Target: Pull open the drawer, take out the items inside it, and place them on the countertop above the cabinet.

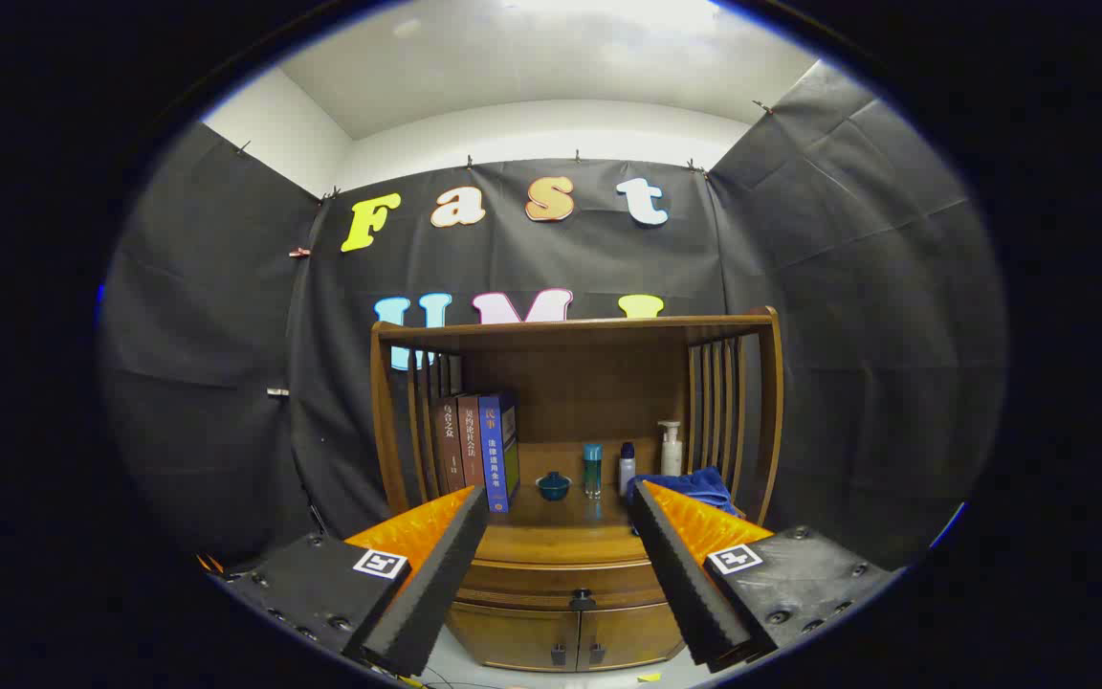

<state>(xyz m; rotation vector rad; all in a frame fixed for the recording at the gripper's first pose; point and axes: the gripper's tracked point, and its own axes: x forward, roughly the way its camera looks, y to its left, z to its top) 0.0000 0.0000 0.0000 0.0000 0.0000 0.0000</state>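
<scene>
The gripper [559, 498] hangs spread wide, nothing between its fingers, well short of the wooden cabinet [570, 574]. The drawer [565, 581] — shut, with a dark knob [582, 600] — sits between the fingers, beneath the countertop [561, 541], where books [479, 450], a small teal dish [553, 485] (possibly lidded), bottles [628, 464] and a blue cloth [690, 485] stand.

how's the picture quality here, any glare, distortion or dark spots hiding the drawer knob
In the gripper view the fisheye bends the cabinet and wall edges outward; the ceiling light blows out to white overhead; the shelf interior is dim but the books and bottles stay legible; the drawer knob is small, dark and low in shadow, yet sharp between the open gripper fingers.
</scene>
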